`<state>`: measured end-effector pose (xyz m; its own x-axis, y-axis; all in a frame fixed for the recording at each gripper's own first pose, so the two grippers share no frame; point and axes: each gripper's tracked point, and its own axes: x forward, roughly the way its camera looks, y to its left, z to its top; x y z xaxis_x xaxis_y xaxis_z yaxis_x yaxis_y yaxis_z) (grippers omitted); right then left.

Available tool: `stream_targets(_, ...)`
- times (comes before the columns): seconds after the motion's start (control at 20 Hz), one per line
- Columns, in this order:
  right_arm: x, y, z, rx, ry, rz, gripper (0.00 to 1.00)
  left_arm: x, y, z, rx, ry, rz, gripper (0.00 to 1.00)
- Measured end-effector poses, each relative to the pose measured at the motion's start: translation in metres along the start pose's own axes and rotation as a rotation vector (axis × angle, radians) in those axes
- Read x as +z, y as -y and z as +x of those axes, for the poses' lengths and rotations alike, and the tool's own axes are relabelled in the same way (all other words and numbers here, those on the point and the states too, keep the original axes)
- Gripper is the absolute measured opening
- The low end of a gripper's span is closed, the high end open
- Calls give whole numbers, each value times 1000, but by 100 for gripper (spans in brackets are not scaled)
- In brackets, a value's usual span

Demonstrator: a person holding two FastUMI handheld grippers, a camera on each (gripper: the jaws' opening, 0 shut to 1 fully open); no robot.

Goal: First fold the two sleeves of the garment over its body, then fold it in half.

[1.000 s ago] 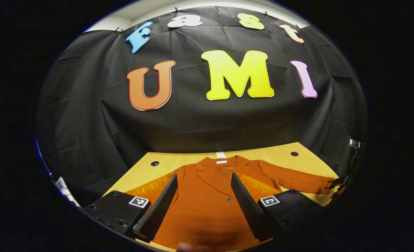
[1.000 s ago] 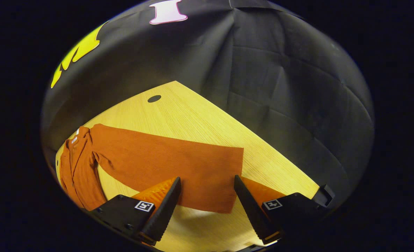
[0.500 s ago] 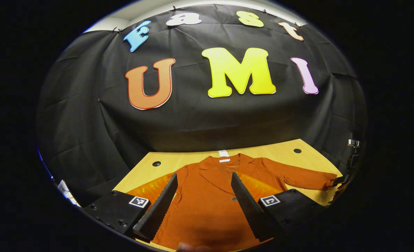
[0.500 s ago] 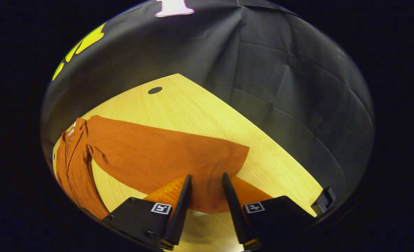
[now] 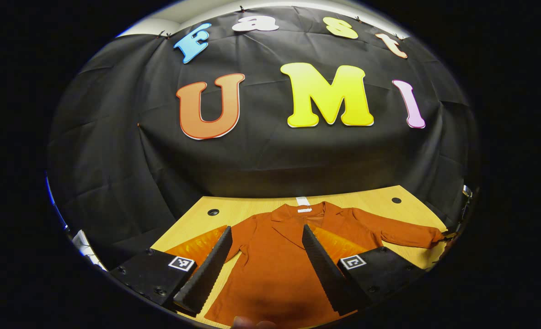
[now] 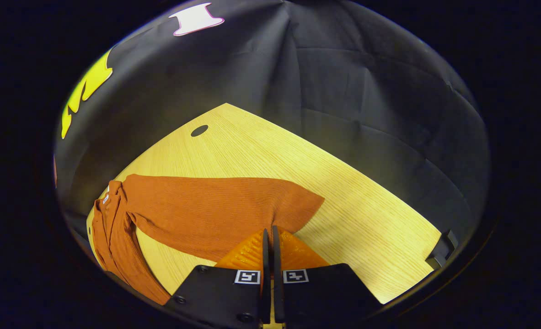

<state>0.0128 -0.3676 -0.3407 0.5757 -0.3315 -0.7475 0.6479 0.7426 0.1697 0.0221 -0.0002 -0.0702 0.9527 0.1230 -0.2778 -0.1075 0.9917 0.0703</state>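
In the left gripper view, the left gripper (image 5: 263, 260) is hovering agape over the garment (image 5: 279, 269) lying flat on the worktop (image 5: 252, 212). In the right gripper view, the right gripper (image 6: 268, 242) – spread wide a second ago – is now pinching the sleeve (image 6: 215, 212) cuff, so the first fold is starting.

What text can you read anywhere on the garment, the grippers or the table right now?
Tag at the garment collar: too small to read.
Square markers on the left gripper: coded patterns, no words.
Square markers on the right gripper, shut on the sleeve: likewise, no words.
Table: no text.
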Motion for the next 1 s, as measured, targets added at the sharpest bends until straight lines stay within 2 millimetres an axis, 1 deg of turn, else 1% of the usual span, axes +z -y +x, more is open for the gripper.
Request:
stream_targets(0.05,0,0,-1,-9,6,-17,4,-1,-3,0,4,1,-1,99)
stream_targets(0.25,20,-7,-12,-26,76,-69,4,0,-17,-2,19,14,2,99)
stream_targets(0.3,26,-11,-16,-24,89,-85,1,0,-21,-2,23,16,0,99)
stream_targets(0.45,50,-21,-28,-21,137,-132,4,-5,-36,-1,39,13,-15,99)
stream_targets(0.55,70,-38,-34,-8,172,-162,4,-9,-48,1,53,5,-38,99)
stream_targets(0.6,80,-47,-38,0,192,-181,3,-12,-55,2,62,-1,-51,99)
stream_targets(0.65,92,-62,-43,11,212,-207,4,-13,-61,3,65,-1,-65,99)
stream_targets(0.7,100,-75,-47,23,230,-231,4,-12,-68,4,69,2,-77,99)
stream_targets(0.75,107,-88,-56,35,244,-255,4,-14,-75,5,74,4,-87,100)
stream_targets(0.85,122,-120,-64,55,272,-302,3,-19,-91,7,84,5,-105,100)
stream_targets(1.0,140,-178,-81,113,324,-355,3,-28,-119,12,109,-5,-141,100)
